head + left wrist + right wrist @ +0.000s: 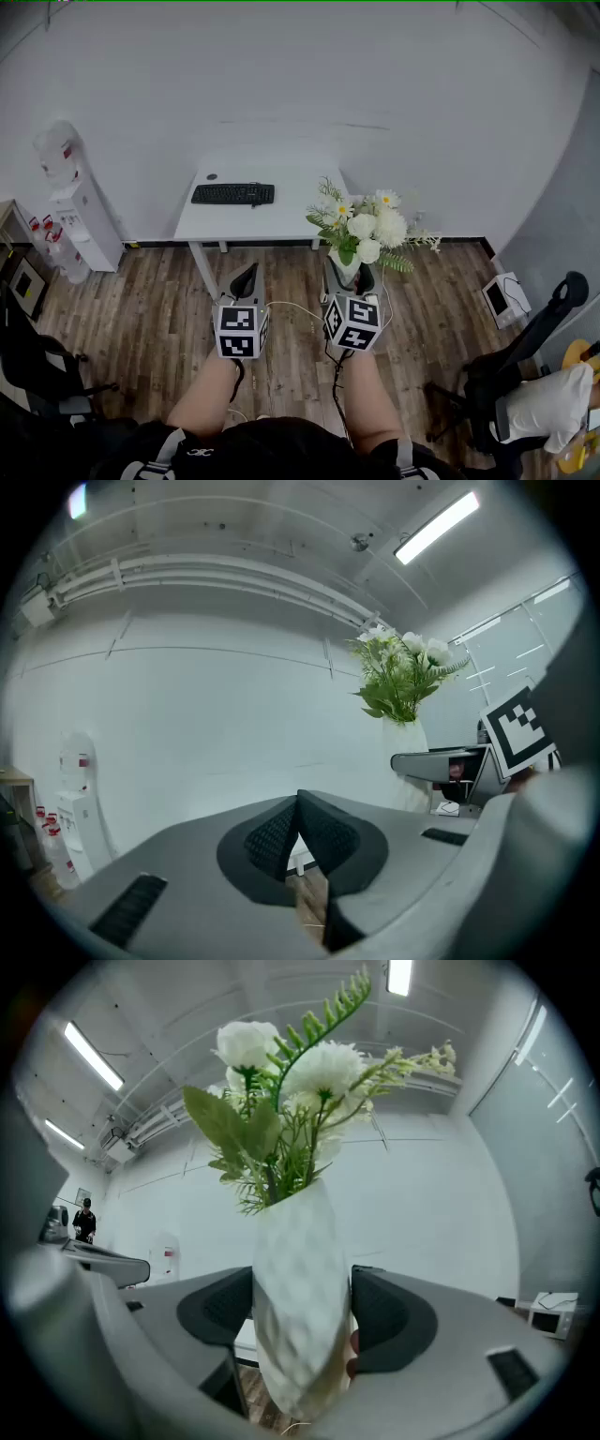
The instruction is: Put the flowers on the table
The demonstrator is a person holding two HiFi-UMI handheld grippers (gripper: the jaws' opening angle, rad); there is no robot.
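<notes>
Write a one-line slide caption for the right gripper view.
The right gripper clamps a white vase of white flowers and greenery, held up before a pale wall.

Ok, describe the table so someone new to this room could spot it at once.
Look at the white back wall; at its foot, on the wooden floor, stands a white table. It alone carries a black keyboard, unlike the water dispenser to its left.
</notes>
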